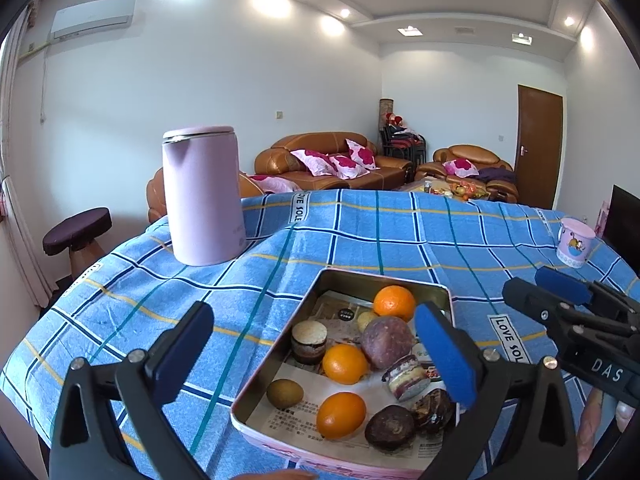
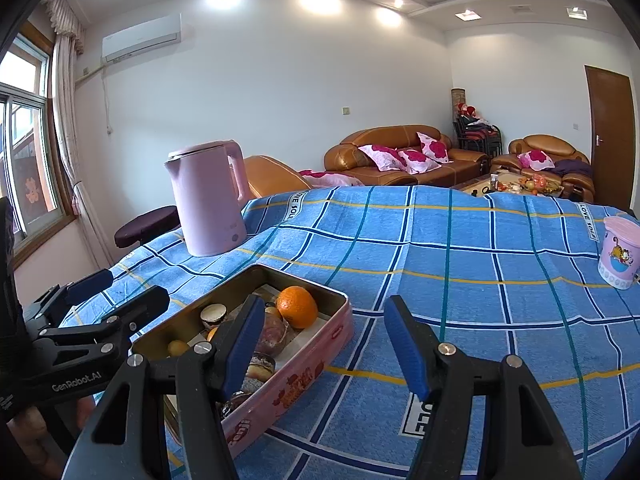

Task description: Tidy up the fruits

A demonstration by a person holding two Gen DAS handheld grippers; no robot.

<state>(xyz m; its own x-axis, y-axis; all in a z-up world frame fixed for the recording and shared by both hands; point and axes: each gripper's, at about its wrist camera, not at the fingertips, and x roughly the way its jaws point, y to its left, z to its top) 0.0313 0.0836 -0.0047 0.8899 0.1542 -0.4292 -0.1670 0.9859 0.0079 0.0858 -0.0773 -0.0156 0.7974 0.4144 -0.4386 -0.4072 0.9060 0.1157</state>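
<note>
1. Your left gripper [image 1: 316, 354] has its jaws spread wide and holds nothing; it hangs over the near end of the pink tin [image 1: 276, 364].
2. Your right gripper [image 2: 326, 344] is about half open and also empty, over the tablecloth [image 2: 480, 300] just right of the tin.
3. The fruit is all inside the tin: three oranges, the far orange [image 1: 394, 303] at the back, a kiwi [image 1: 285, 393] near the left wall, and a purple passion fruit [image 1: 387, 342] in the middle.
4. Risk: round cakes [image 1: 309, 342] and wrapped snacks sit touching the fruit, so closing from here could likely catch a cake instead of an orange.
5. Risk: the oranges are smooth and round, so a pinch off centre would probably squirt one out and roll it across the cloth.
6. Risk: the fruit is packed tight, so one pad may jam on a neighbour or the tin rim and tip the tin.
7. The pink kettle [image 1: 202, 196] and the cup [image 1: 574, 242] stand well apart, so you are unlikely to hit them.
</note>
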